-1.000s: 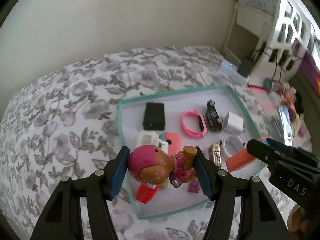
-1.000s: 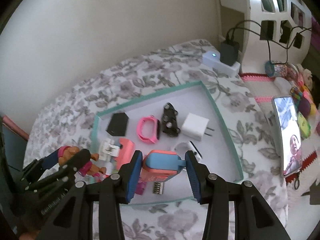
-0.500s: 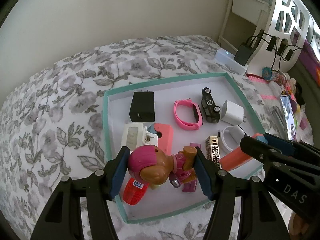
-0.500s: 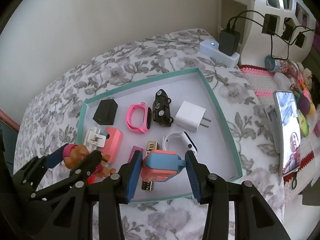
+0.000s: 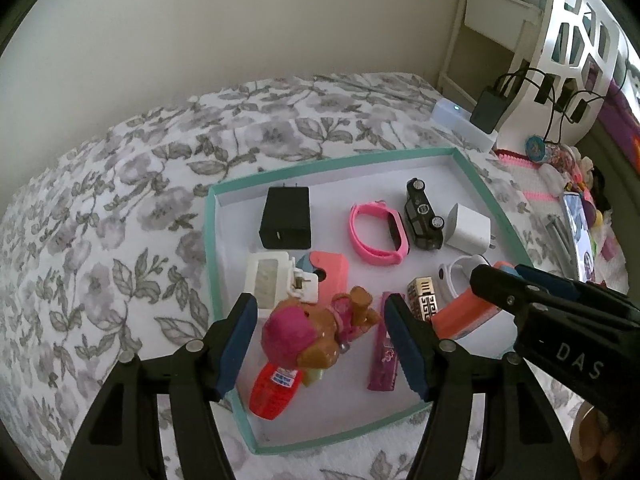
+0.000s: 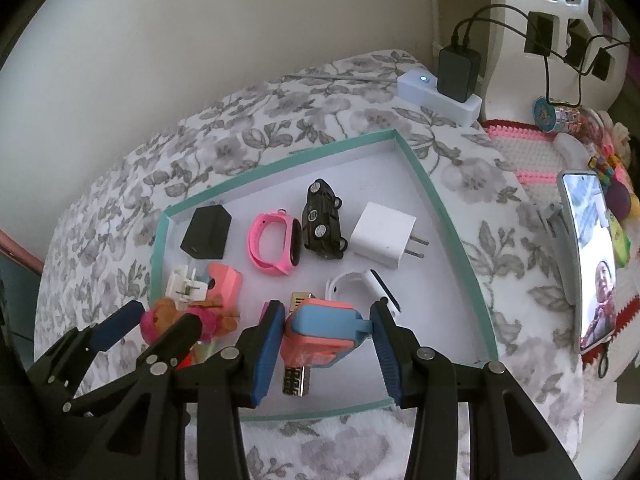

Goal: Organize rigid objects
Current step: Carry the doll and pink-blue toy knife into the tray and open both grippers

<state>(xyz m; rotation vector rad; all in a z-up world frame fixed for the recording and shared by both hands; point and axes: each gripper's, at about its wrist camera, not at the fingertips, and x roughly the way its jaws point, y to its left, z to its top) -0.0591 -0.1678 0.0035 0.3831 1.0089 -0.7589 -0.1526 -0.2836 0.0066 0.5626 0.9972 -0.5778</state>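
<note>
Releasing the brown plastic puppy figure (image 5: 316, 336) near the teal-rimmed cardboard tray's (image 5: 211, 264) front edge, left gripper (image 5: 320, 340) jaws just widened; right gripper (image 6: 326, 340) clamps the coral-and-blue case (image 6: 320, 332), unplaced.

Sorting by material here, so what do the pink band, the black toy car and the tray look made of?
Pink band: likely soft silicone, matte, bent in a smooth loop. Black toy car: glossy, with bright highlights; painted metal or hard plastic, can't tell which. Tray: looks like cardboard, thin flat teal-edged walls, matte white inside.
</note>
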